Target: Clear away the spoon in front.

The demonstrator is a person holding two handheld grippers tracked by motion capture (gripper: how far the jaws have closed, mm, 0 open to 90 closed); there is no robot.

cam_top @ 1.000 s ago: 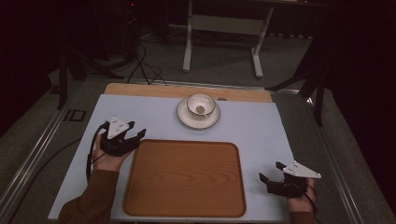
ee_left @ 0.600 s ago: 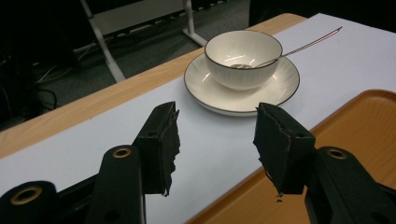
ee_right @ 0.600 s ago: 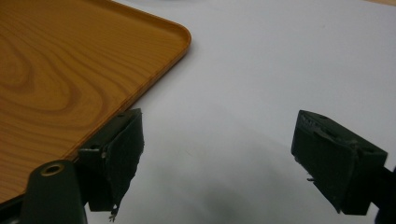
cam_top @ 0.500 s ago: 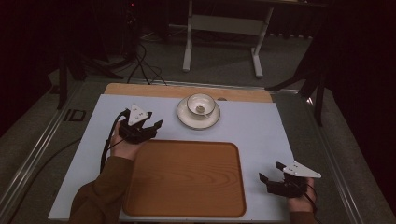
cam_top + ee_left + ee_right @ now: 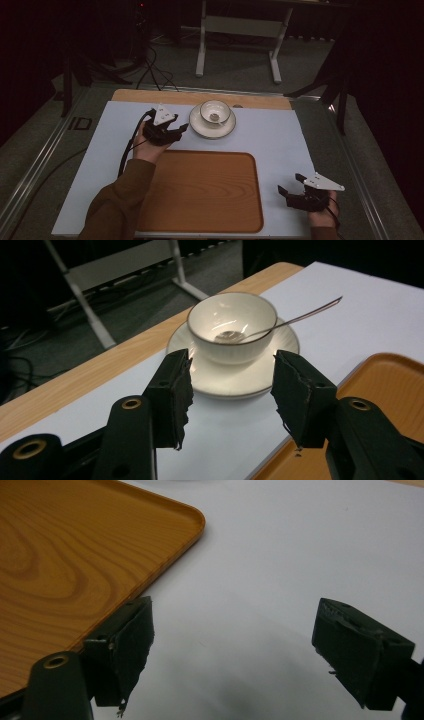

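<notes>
Dark floor and a white metal stand (image 5: 239,37) lie beyond the table, whose wooden top carries a pale blue-white mat (image 5: 280,137); on the mat's far middle sits a white saucer (image 5: 197,127) with a gold-rimmed white cup (image 5: 215,111) standing upright on it, and a metal spoon (image 5: 280,322) rests in the cup, its bowl at the bottom and its handle leaning out over the rim; nearer to me a wooden tray (image 5: 205,192) lies flat on the mat, nothing on it; my left gripper (image 5: 181,131) hovers just beside the saucer's left edge, not touching it, jaws spread apart with nothing between them, and in the left gripper view (image 5: 230,400) the cup and saucer sit framed just beyond my fingertips; my right gripper (image 5: 290,184) rests low at the near right of the mat, just beside the tray's right edge, jaws wide apart and holding nothing; in the right gripper view (image 5: 235,650) the tray's rounded corner (image 5: 192,517) lies to the left of my jaws.
</notes>
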